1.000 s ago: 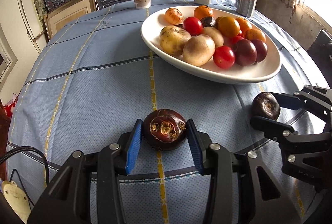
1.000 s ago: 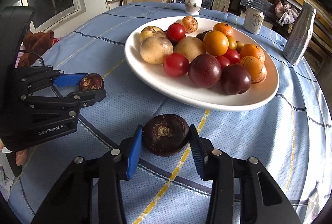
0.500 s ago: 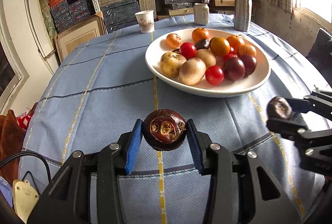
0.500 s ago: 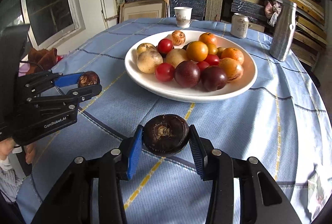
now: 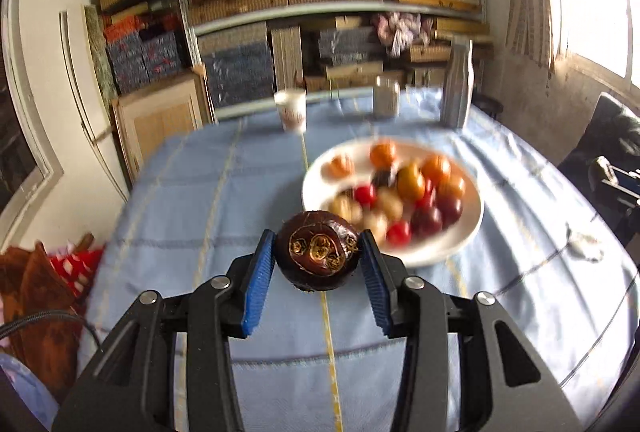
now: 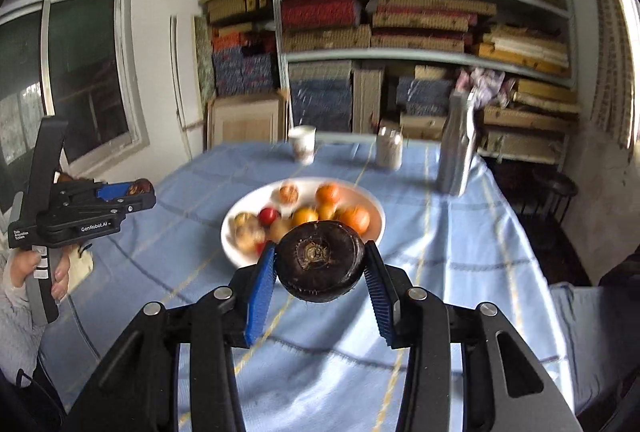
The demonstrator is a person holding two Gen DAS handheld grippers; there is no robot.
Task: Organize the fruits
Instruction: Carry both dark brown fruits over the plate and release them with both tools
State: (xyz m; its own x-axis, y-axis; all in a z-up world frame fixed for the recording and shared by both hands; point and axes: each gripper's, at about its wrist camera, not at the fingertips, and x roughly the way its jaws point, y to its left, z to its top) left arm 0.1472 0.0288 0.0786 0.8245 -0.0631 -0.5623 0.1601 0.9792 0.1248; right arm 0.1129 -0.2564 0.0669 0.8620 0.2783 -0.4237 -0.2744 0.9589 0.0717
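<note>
Blue-padded fingers point(image 5: 259, 284) of the left gripper point(image 5: 318, 256) clamp a dark brown, round fruit point(image 5: 318, 254), held in the air above the blue checked tablecloth point(image 5: 180, 216); its facing end shows golden, curled markings. Across the table, the right gripper point(image 6: 320, 260) likewise pinches a second dark fruit point(image 6: 320, 260) between its pads, this one blacker, with a pale stubby stem scar at the centre. Behind both sits a white plate point(image 6: 376, 220) heaped with blurred orange, red and tan produce (motion smears the detail). Only the right wrist view shows a hand point(image 6: 38, 268) holding the left gripper's handle at the far left, and the window behind it.
</note>
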